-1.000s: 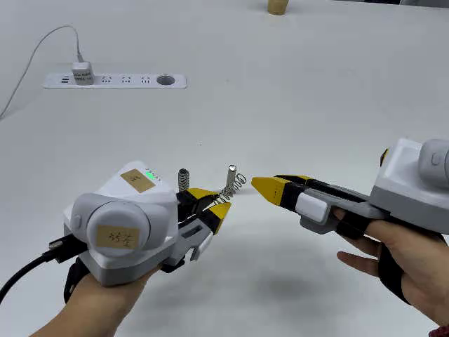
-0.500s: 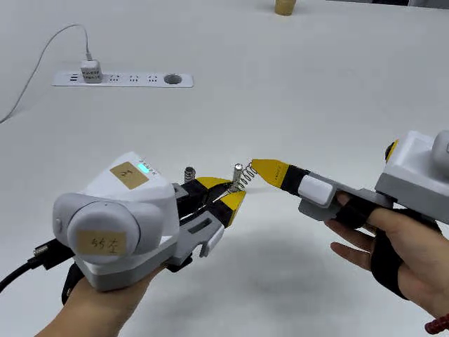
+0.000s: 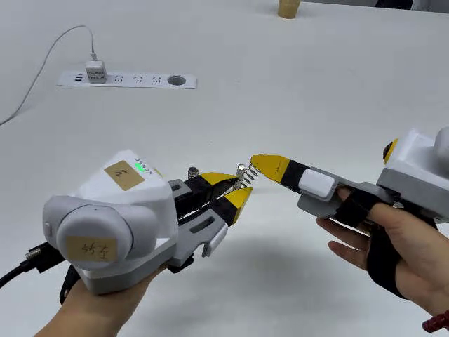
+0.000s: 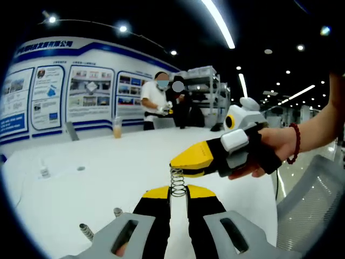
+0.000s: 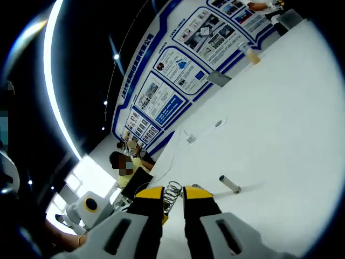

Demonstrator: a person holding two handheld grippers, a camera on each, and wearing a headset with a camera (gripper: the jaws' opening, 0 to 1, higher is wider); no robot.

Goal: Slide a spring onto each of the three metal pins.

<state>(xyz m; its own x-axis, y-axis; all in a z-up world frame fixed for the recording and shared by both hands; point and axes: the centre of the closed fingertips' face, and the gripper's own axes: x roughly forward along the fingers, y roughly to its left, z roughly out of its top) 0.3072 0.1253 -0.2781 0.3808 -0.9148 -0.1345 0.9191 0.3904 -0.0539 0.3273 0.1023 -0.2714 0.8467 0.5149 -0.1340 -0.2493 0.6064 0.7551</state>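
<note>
Seating spring [image 3: 247, 180] on pin [image 3: 241, 169], near centre of table [image 3: 316, 84]. Clamping pin with left gripper [image 3: 236, 189]; nudging spring's top, apparently touching, with right gripper [image 3: 259, 162], jaws together. Next: pushing spring down straight, avoiding buckling.

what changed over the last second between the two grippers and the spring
The right gripper moved in toward the left gripper; its yellow fingers now meet the top of the coiled metal spring, where a gap showed before. The left gripper keeps holding the thin metal pin carrying it.
</note>
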